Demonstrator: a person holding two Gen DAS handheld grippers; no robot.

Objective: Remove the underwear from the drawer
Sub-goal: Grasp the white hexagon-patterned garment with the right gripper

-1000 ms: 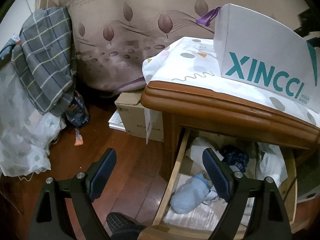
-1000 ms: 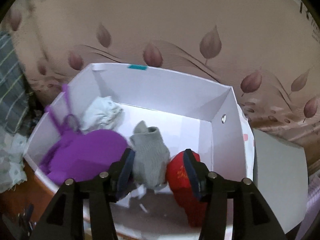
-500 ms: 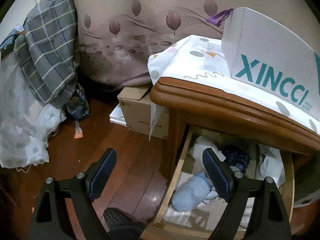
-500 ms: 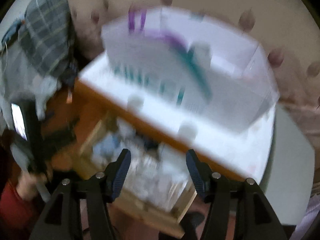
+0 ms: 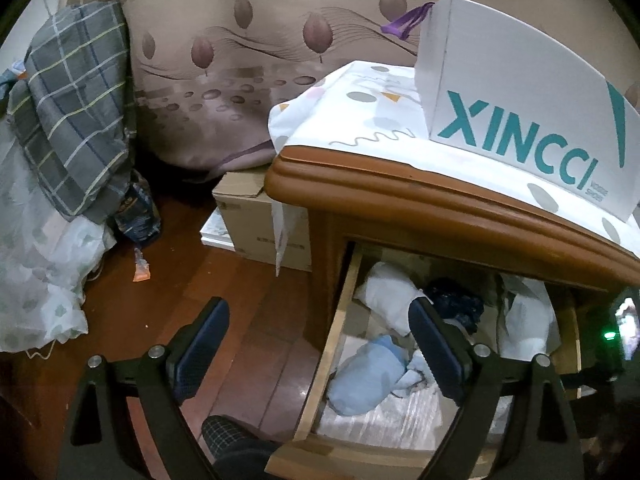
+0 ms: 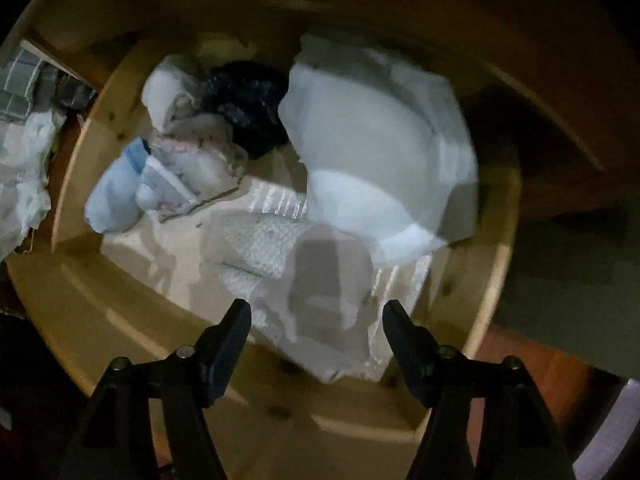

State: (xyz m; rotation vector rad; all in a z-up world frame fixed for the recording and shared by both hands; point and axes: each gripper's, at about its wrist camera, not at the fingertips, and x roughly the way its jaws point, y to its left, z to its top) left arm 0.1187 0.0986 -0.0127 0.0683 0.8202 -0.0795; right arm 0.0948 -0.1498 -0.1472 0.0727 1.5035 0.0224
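Note:
The wooden drawer (image 5: 338, 344) stands pulled out under the nightstand top. In it lie a light blue bundle (image 5: 368, 380), a white piece (image 5: 388, 300), a dark blue garment (image 5: 456, 304) and a large white garment (image 5: 524, 320). My left gripper (image 5: 316, 320) hangs above the floor and the drawer's left edge, its jaws opening with nothing between them. My right gripper (image 6: 316, 312) points straight down into the drawer (image 6: 80, 152), jaws opening and empty, over a pale grey cloth (image 6: 320, 280). The large white garment (image 6: 380, 152), dark blue garment (image 6: 244, 104) and light blue bundle (image 6: 112, 196) lie beyond it.
A white XINCCI box (image 5: 520, 120) stands on a patterned cloth (image 5: 360, 120) on the nightstand top. A cardboard box (image 5: 256, 216) sits on the wooden floor by the nightstand. A plaid cloth (image 5: 76, 120) hangs at left. A checked slipper (image 5: 236, 440) shows below my left gripper.
My right gripper has swung from over the inside of the white box down into the open drawer, and its jaws stand wider. The left gripper has stayed in place.

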